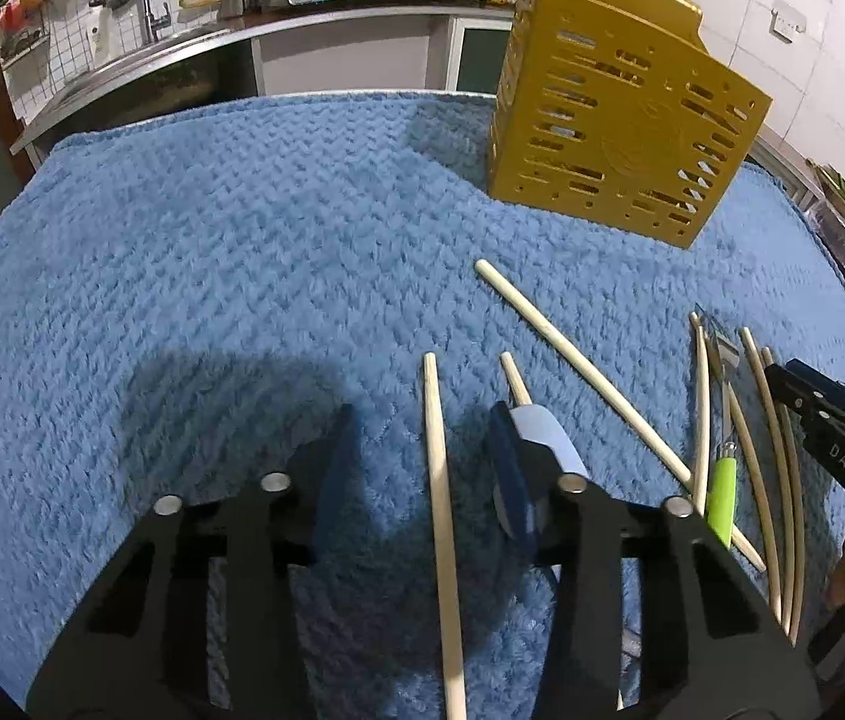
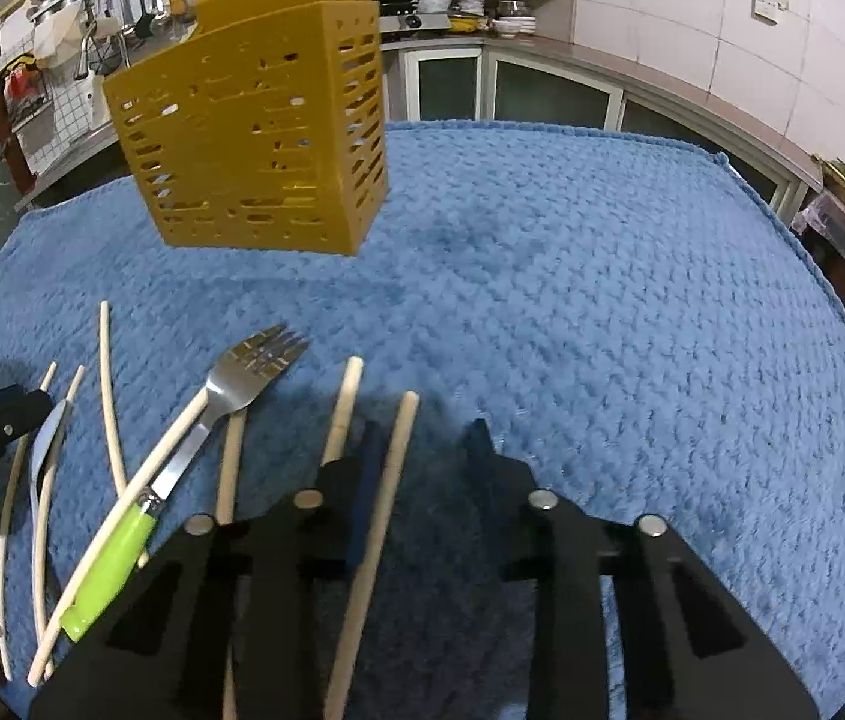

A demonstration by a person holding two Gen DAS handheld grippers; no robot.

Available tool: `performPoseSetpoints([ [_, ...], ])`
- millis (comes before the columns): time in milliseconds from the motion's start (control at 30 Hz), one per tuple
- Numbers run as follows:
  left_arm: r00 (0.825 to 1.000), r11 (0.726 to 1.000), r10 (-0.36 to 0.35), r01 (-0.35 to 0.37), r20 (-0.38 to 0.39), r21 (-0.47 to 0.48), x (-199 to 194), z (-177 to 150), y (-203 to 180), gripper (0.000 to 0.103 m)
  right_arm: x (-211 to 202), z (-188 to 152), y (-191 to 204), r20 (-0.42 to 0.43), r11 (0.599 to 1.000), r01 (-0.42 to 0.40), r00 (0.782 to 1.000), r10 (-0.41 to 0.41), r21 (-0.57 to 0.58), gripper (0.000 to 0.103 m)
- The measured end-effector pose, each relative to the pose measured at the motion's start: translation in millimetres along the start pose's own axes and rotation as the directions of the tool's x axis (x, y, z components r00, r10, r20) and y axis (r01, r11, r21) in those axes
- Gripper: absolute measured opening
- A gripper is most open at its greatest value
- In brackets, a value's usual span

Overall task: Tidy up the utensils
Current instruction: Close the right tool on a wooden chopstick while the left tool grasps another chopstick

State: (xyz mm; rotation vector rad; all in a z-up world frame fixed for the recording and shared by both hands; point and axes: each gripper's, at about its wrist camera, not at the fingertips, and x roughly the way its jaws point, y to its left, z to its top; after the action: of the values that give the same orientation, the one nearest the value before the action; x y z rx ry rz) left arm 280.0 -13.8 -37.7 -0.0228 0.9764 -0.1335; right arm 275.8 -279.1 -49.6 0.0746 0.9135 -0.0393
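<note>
One yellow basket (image 2: 254, 120) stands upper left; one fork (image 2: 206, 414) and about seven chopsticks (image 2: 110, 402) lie lower left. Both tongs, left gripper (image 1: 428, 438) and right gripper (image 2: 422, 450), tilt downward, part-spread, each straddling a chopstick, not pinching.

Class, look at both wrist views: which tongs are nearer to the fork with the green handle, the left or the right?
Right. The right tongs sit just beside the fork, with one chopstick between. The left tongs sit further off, with several chopsticks in between.
</note>
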Motion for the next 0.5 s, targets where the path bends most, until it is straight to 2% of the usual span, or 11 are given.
performPoseSetpoints([
  [100,1.000,1.000,-0.004,0.004,-0.007,-0.002,1.6,2.0,-0.2,0.037,-0.5,-0.2,-0.5,-0.006,1.000,-0.013,1.000,0.014,0.010,0.022],
  [300,0.999,1.000,0.011,-0.011,-0.031,0.001,6.4,8.6,-1.7,0.033,4.1,4.4,-1.8,-0.021,0.999,-0.018,1.000,0.019,0.029,0.021],
  [500,0.998,0.999,0.031,-0.031,-0.059,0.012,11.5,15.3,-1.8,0.021,7.9,11.6,2.9,-0.057,1.000,0.004,0.998,-0.003,0.019,0.016],
])
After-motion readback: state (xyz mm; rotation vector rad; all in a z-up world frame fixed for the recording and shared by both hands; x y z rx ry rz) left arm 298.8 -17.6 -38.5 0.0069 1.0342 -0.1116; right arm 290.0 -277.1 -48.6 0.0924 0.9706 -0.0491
